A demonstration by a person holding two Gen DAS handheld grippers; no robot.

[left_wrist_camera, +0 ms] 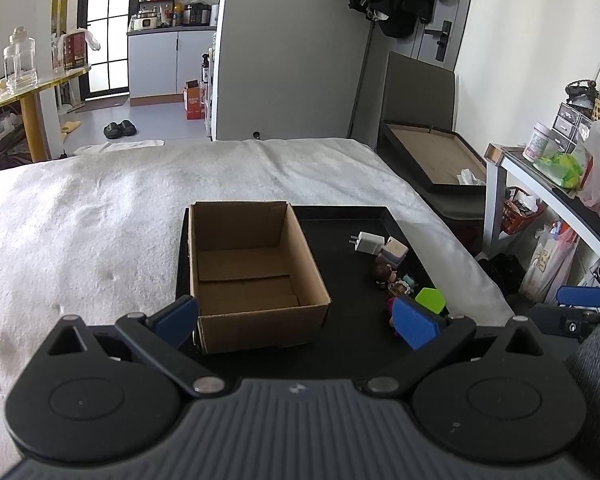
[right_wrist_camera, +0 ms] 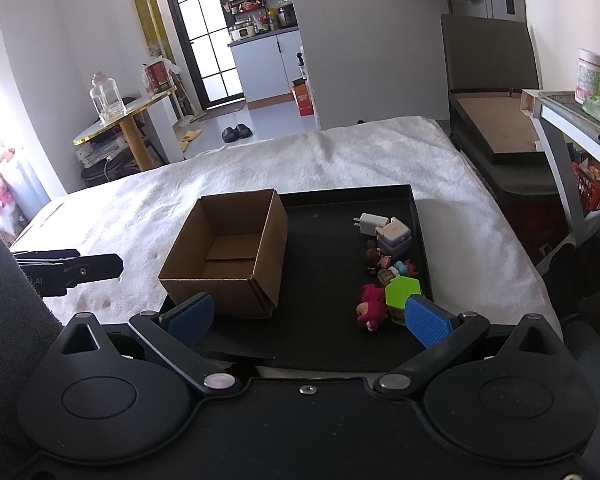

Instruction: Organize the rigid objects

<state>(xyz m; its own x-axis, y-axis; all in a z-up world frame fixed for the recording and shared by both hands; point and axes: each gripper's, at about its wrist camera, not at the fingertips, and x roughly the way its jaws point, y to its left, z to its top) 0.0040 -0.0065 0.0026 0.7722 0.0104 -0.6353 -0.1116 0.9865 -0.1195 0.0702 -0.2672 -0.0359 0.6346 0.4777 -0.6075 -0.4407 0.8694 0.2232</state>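
Left wrist view. The left gripper (left_wrist_camera: 296, 322) has its blue fingers (left_wrist_camera: 414, 322) spread wide and grasping nothing. The right finger hides part of a pink plush toy (left_wrist_camera: 392, 308) and the near edge of a green hexagonal piece (left_wrist_camera: 431, 299). A black tray (left_wrist_camera: 340, 236) lies on a bed covered with a white blanket (left_wrist_camera: 100, 220). On the tray's left half stands an open cardboard box (left_wrist_camera: 252, 272), with nothing inside. Along the tray's right side lie a white charger plug (left_wrist_camera: 366, 243), a pale square block (left_wrist_camera: 394, 253) and small figurines (left_wrist_camera: 392, 278), crowded together and hard to tell apart. The right gripper (left_wrist_camera: 580, 300) shows at the right edge, partly cut off. Farther right stands a cluttered table (left_wrist_camera: 540, 176).

Right wrist view. The right gripper (right_wrist_camera: 308, 322) likewise has its fingers (right_wrist_camera: 426, 326) released and wide apart, holding nothing. The same tray (right_wrist_camera: 416, 216) carries the cardboard box (right_wrist_camera: 228, 256), with nothing inside, at its left. Along the right side lie the charger plug (right_wrist_camera: 370, 224), the square block (right_wrist_camera: 394, 238), the figurines (right_wrist_camera: 384, 266), the green hexagonal piece (right_wrist_camera: 402, 294) and the pink plush toy (right_wrist_camera: 372, 308); the right finger covers the green piece's near corner. The left gripper (right_wrist_camera: 72, 272) reaches in from the left over the blanket (right_wrist_camera: 360, 152), seen edge-on, so its finger gap cannot be read here.
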